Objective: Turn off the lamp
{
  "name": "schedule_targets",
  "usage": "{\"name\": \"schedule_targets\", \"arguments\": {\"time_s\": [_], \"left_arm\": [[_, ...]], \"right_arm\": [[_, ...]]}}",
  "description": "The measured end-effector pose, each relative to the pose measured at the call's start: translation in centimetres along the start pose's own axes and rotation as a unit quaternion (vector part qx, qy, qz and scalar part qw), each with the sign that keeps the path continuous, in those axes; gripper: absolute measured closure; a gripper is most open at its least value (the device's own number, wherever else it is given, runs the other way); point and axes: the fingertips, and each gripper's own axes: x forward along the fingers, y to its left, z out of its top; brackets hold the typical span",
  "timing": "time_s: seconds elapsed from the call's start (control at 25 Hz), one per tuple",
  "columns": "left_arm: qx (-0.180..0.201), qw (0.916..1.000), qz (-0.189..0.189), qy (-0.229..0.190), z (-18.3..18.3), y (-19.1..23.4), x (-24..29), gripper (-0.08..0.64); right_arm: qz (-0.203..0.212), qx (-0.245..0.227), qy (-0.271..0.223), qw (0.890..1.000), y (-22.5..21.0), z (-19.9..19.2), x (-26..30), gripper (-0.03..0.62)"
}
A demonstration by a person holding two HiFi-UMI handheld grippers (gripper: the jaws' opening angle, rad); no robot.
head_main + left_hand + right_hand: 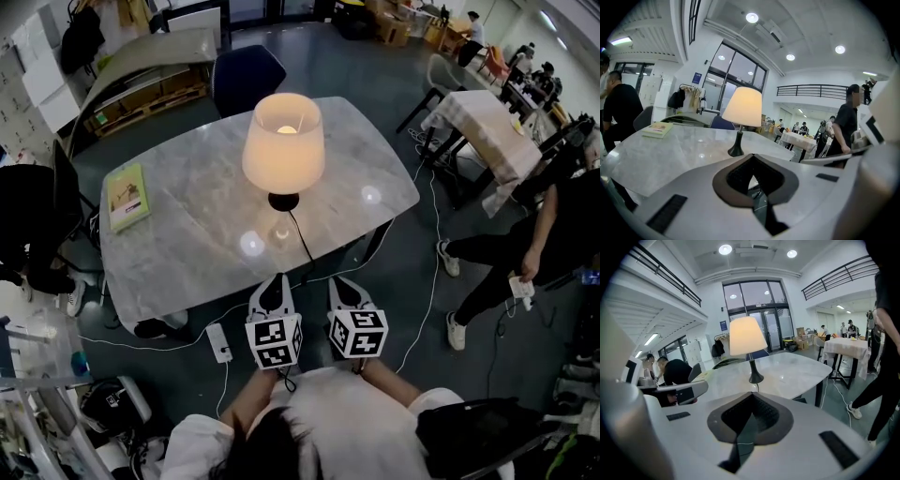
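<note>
The lamp (283,141) stands lit in the middle of the marble table (178,253), with a cream shade and a black base (283,201). Its black cord (302,242) runs over the near table edge. The lamp also shows ahead in the left gripper view (743,107) and in the right gripper view (746,336). My left gripper (273,281) and right gripper (343,281) sit side by side at the near table edge, short of the lamp. Both point toward it. The left gripper (752,157) is shut and holds nothing, and so is the right gripper (751,394).
A green book (127,195) lies at the table's left end. A white power strip (219,342) lies on the floor below my left gripper. A dark chair (246,75) stands behind the table. A person (525,253) stands at the right, near another table (483,127).
</note>
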Motion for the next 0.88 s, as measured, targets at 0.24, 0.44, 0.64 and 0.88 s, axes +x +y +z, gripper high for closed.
{"name": "schedule_targets", "arguments": {"time_s": [0.24,0.44,0.64,0.88], "left_arm": [[-0.010,0.9995,-0.006,0.028,-2.5,-1.3,1.0,0.554],[-0.006,0.9986,-0.006,0.052,-4.2,-3.2,1.9,0.554],[0.001,0.9977,0.001,0.068,-5.0,-5.1,2.8,0.554],[-0.002,0.9965,0.013,0.083,-6.6,-5.3,3.2,0.554]], "right_arm": [[-0.014,0.008,0.019,1.000,-2.2,-1.6,-0.4,0.592],[-0.020,0.030,0.027,0.999,-4.9,-2.2,-0.8,0.592],[-0.004,0.014,0.041,0.999,-6.6,-2.5,-0.3,0.592],[0.017,0.015,0.047,0.999,-6.7,-3.0,1.1,0.592]]}}
